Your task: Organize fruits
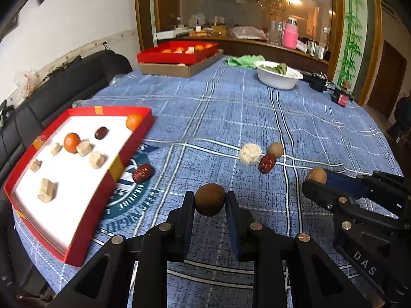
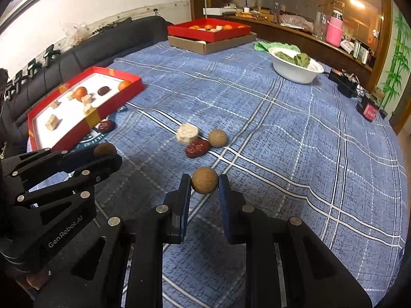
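My left gripper is shut on a dark brown round fruit, held above the blue cloth. It also shows in the right wrist view. My right gripper is shut on a tan round fruit, seen at the right in the left wrist view. A red tray at the left holds oranges, a dark date and several beige cubes. On the cloth lie a beige cake, a red date, a tan round fruit and another red date beside the tray.
A second red tray on a cardboard box stands at the far end. A white bowl of greens and a green cloth sit far right. Black devices lie at the right edge. A black sofa runs along the left.
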`<state>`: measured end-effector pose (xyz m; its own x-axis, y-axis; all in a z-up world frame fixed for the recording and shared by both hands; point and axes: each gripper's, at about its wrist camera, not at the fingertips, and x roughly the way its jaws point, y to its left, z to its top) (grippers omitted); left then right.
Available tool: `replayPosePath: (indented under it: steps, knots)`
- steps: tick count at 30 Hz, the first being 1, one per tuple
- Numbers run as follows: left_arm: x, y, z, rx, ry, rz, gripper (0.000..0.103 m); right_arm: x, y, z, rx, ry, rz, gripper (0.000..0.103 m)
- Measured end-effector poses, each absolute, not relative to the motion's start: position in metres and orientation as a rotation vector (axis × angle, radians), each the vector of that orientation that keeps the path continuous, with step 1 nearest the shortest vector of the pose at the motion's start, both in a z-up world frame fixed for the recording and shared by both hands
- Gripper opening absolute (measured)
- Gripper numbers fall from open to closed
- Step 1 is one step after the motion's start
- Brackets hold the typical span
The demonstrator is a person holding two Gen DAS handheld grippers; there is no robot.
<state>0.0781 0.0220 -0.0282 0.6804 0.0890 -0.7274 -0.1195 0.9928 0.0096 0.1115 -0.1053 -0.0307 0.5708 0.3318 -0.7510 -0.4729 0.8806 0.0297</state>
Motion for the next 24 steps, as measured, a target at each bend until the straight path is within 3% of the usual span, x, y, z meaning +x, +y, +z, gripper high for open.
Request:
replayPosePath:
  steps: [24]
  knots:
    - [0.054,0.047,-0.007,-0.068,0.741,0.189,0.023,0.088,-0.081,-0.007,-0.187,0.767,0.541,0.02]
